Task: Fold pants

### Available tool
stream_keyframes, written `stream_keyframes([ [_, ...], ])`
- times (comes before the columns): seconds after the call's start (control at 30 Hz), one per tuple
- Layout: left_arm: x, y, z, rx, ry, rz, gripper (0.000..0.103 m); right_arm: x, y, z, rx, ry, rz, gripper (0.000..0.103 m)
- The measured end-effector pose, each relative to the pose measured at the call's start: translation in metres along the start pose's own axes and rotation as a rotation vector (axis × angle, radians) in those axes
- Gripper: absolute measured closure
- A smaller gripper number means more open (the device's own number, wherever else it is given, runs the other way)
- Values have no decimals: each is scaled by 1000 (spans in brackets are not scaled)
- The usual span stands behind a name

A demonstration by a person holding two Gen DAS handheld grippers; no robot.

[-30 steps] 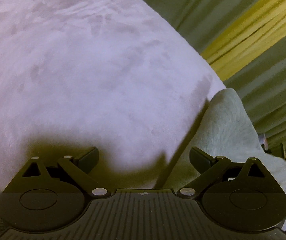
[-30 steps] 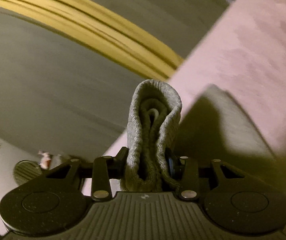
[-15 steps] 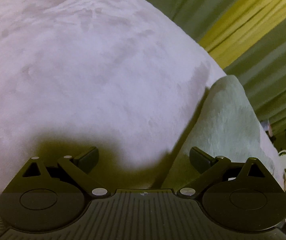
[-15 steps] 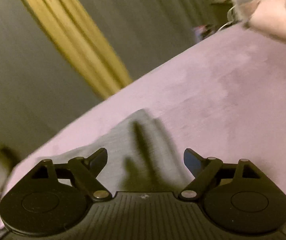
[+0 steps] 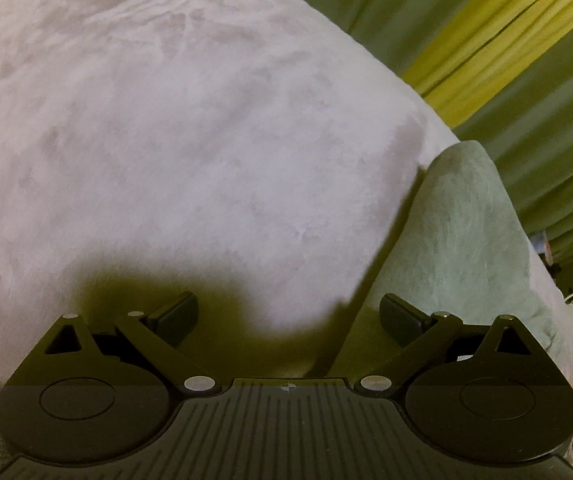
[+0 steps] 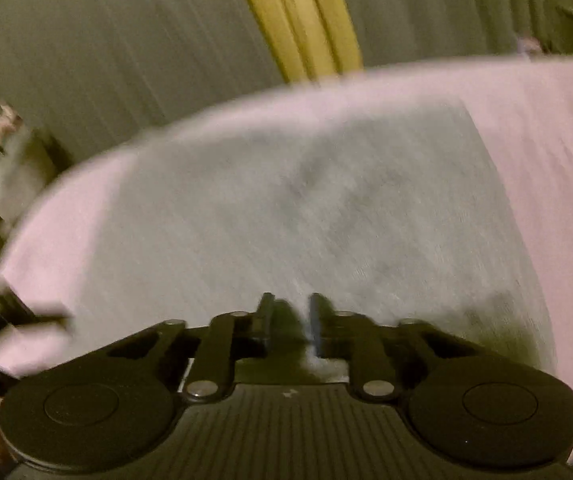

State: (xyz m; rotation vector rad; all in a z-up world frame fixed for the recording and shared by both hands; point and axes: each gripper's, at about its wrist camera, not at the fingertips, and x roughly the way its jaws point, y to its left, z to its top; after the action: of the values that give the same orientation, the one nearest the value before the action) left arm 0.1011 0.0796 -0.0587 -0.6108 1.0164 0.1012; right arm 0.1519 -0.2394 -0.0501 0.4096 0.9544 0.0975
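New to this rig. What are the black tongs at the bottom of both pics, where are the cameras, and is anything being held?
There is no robot arm here: a person holds one handheld two-finger tool in each hand, and each has a fisheye camera looking forward along its fingers. So the black parts at the bottom are the tool itself.

The left wrist view shows the left tongs, jaws wide apart and holding nothing, over a pale pink plush surface, with the grey-green pants lying to the right.

The right wrist view is motion-blurred. It shows the right tongs above the same pants, which lie flat on the pink surface. The jaws stand close together with a narrow gap; blur hides whether they pinch any cloth.

Green and yellow curtains hang behind.
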Motion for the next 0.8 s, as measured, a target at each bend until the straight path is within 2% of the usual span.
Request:
stream_keyframes([
  [0.07, -2, 0, -2, 12, -12, -9, 3, -8, -12, -13, -2, -32, 9, 103],
  [0.17, -6, -7, -5, 62, -43, -14, 3, -18, -17, -10, 35, 8, 1, 103],
  [0.23, -10, -16, -9, 118, -70, -19, 3, -23, -14, -9, 29, 20, -12, 103],
  [0.33, -14, -30, -17, 228, -89, -34, 3, -35, -4, -5, -21, -33, -23, 100],
  [0.47, -5, -51, -33, 373, -40, -28, 3, -39, 1, 19, -29, -91, -30, 99],
  [0.57, 9, -62, -43, 457, 25, 38, 2, -31, 4, 48, -53, -116, -56, 99],
  [0.63, 14, -64, -45, 466, 21, 75, 0, -28, 10, 58, -111, -144, -107, 99],
  [0.8, 19, -53, -39, 385, 64, 40, 0, -12, 21, 80, -231, -169, -147, 99],
])
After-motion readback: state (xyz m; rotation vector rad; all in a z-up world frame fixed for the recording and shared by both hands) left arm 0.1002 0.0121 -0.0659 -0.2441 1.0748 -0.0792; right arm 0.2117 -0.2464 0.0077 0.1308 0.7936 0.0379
